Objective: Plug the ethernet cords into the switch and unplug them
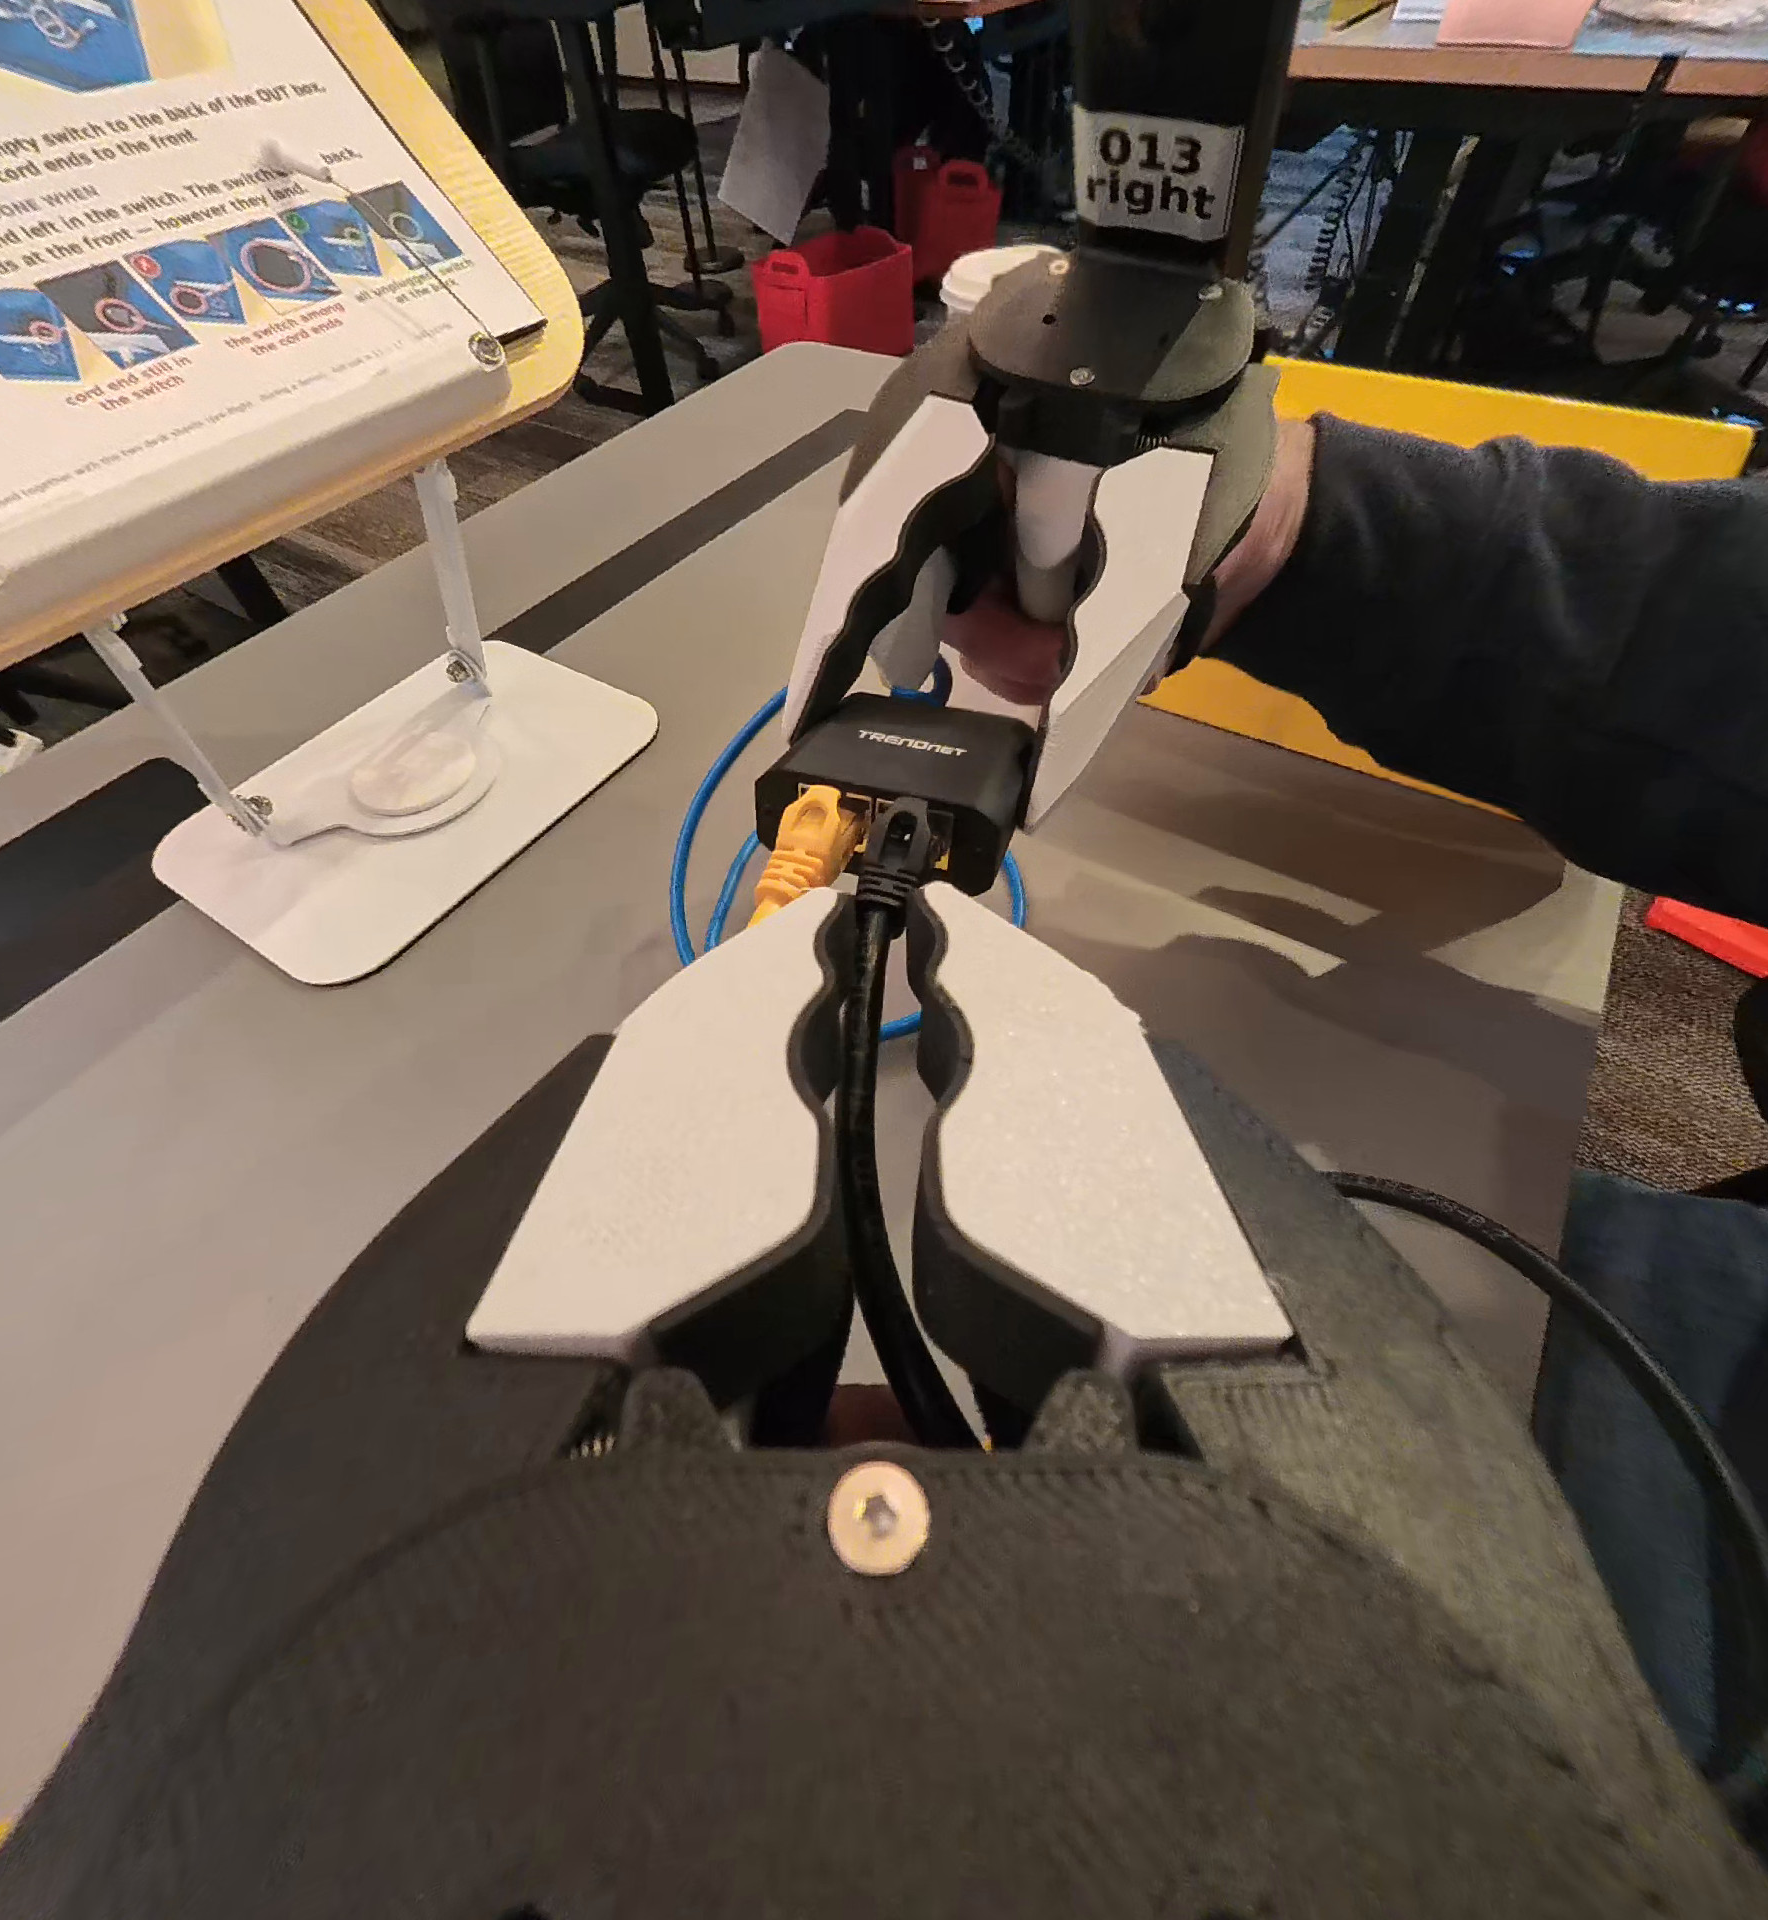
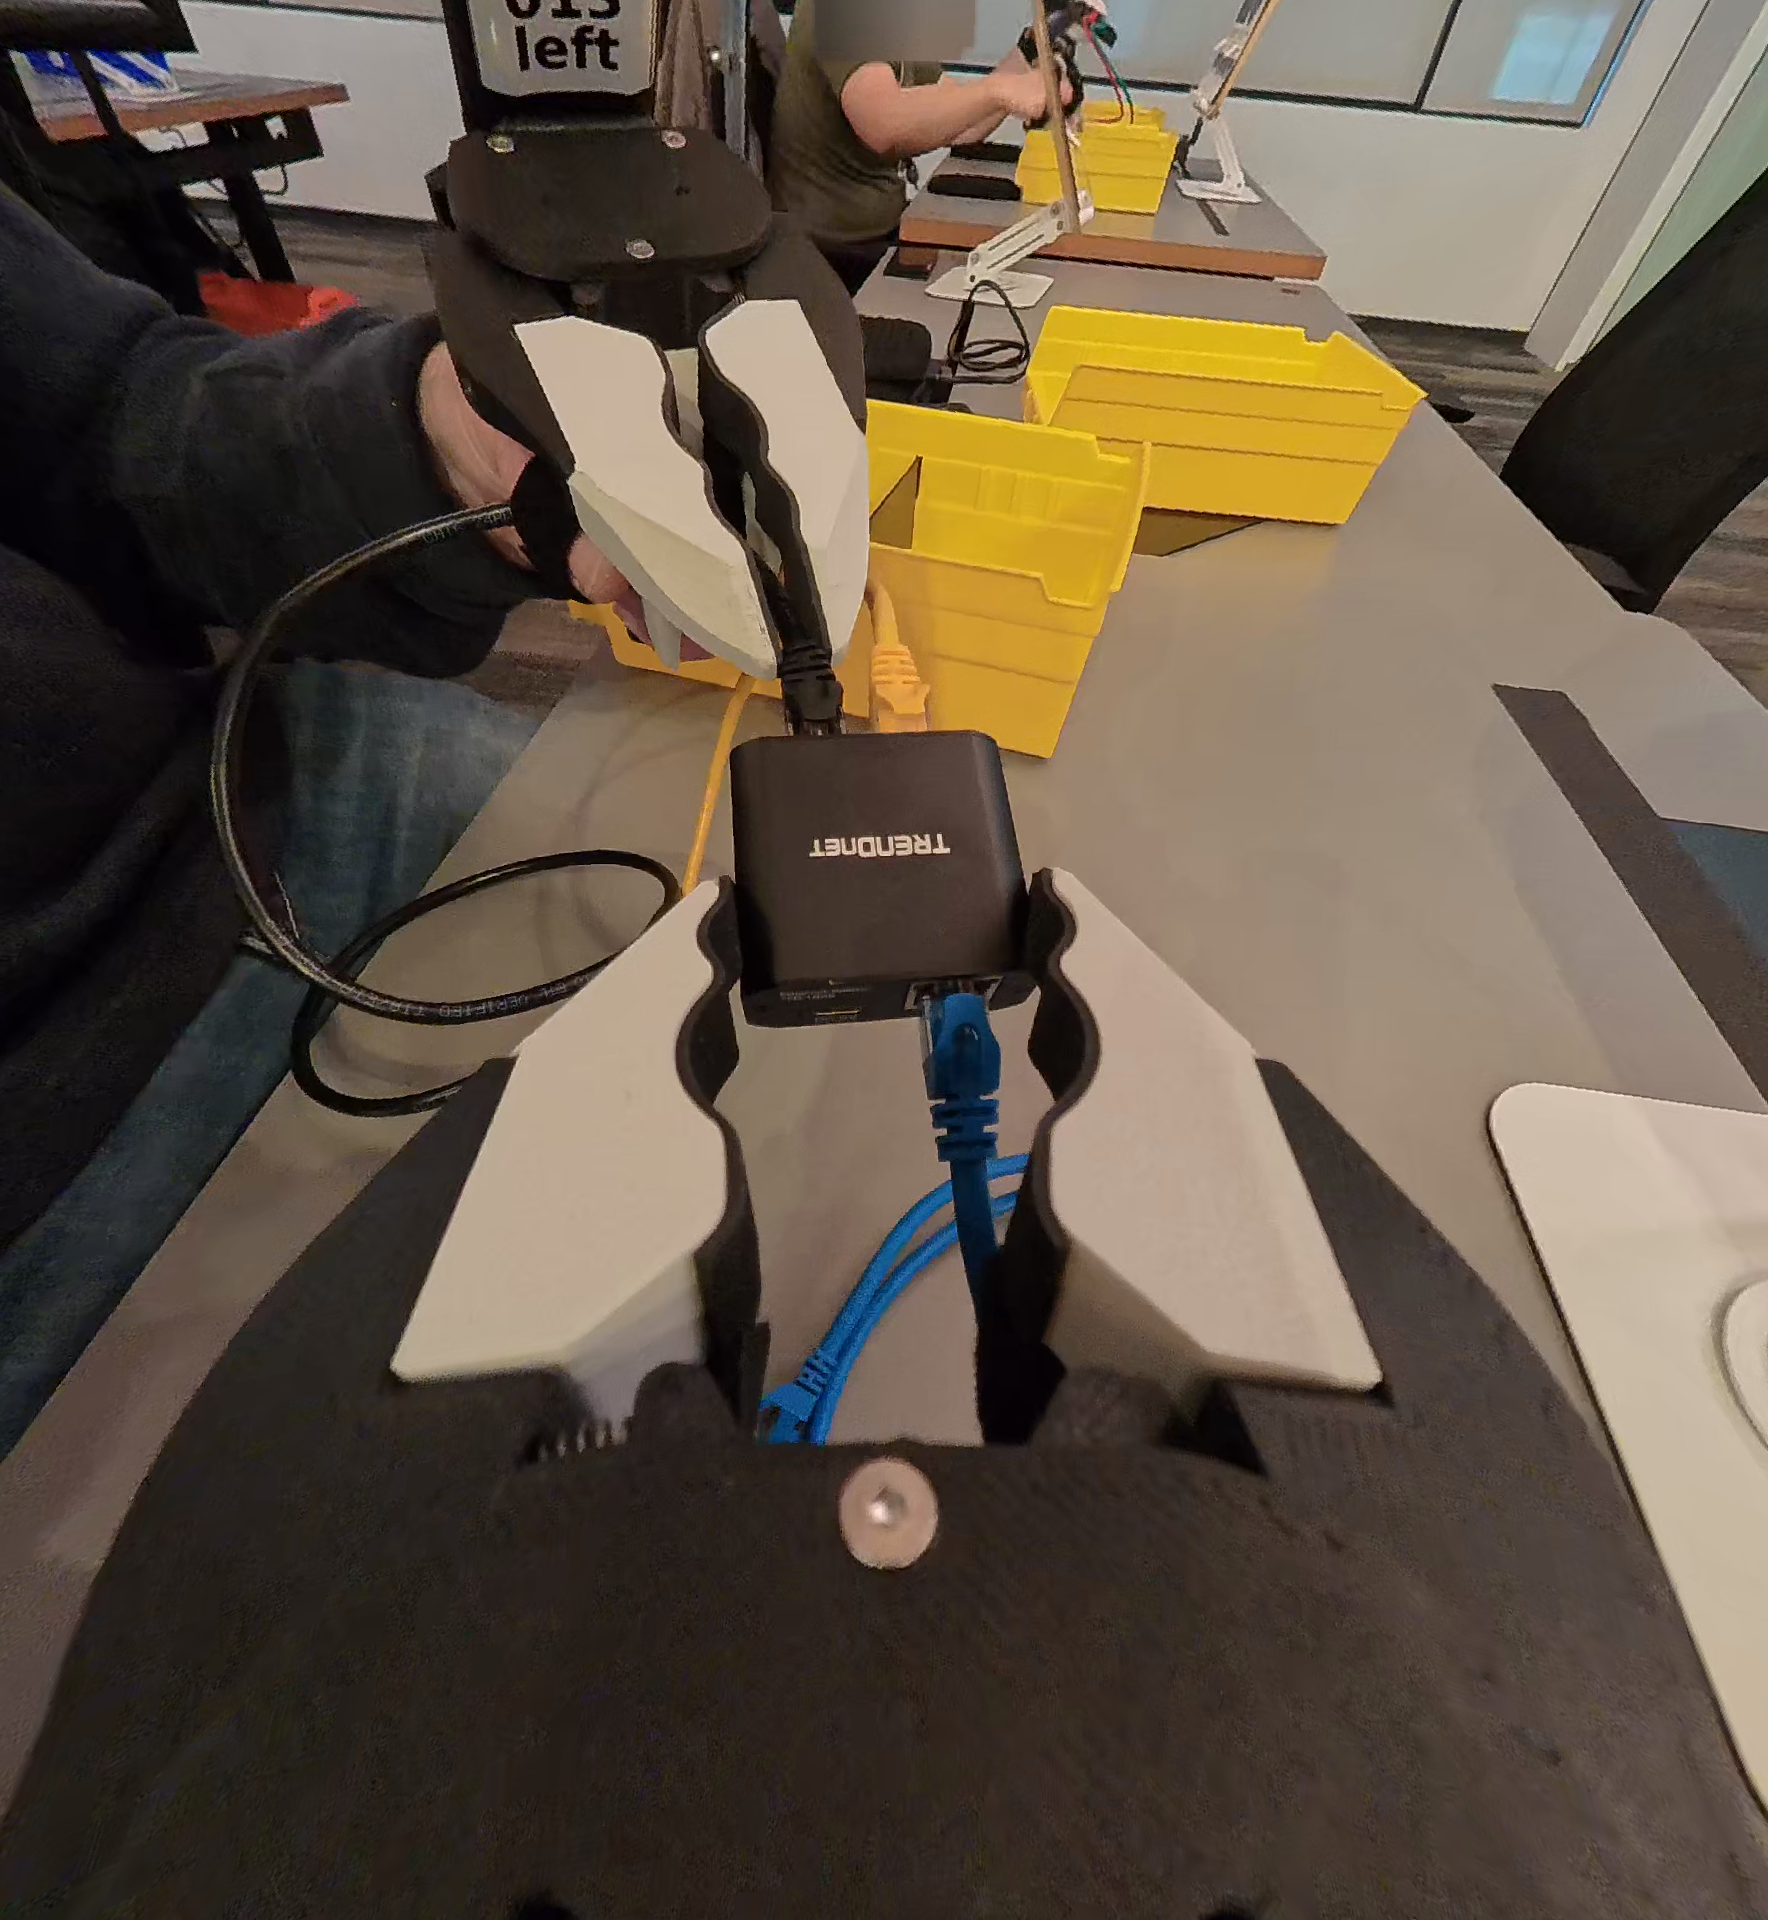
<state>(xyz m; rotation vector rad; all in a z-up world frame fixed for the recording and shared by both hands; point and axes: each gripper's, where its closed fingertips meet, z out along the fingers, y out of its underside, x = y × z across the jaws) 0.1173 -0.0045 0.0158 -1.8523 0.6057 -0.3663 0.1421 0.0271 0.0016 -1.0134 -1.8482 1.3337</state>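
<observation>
A small black switch (image 2: 859,831) is just above the grey table (image 2: 1327,831), clamped at its sides by my right gripper (image 2: 885,888). A blue cord (image 2: 958,1060) is plugged into its near side. On its far side a black cord (image 2: 807,691) and a yellow cord (image 2: 895,681) are plugged in. My left gripper (image 1: 878,904) is shut on the black cord (image 1: 864,1039) just behind its plug (image 1: 895,831). The yellow plug (image 1: 807,842) sits beside it in the switch (image 1: 901,753). The right gripper (image 1: 921,769) and the left gripper (image 2: 805,655) each show in the other's view.
An instruction board (image 1: 184,312) stands on a white stand base (image 1: 402,821) at the left. Yellow bins (image 2: 1005,582) (image 2: 1223,416) stand beyond the switch. The black cord loops off the table edge (image 2: 392,997). A person works at a far table (image 2: 859,135). Some 5 cm of space lies between my two pairs of fingers.
</observation>
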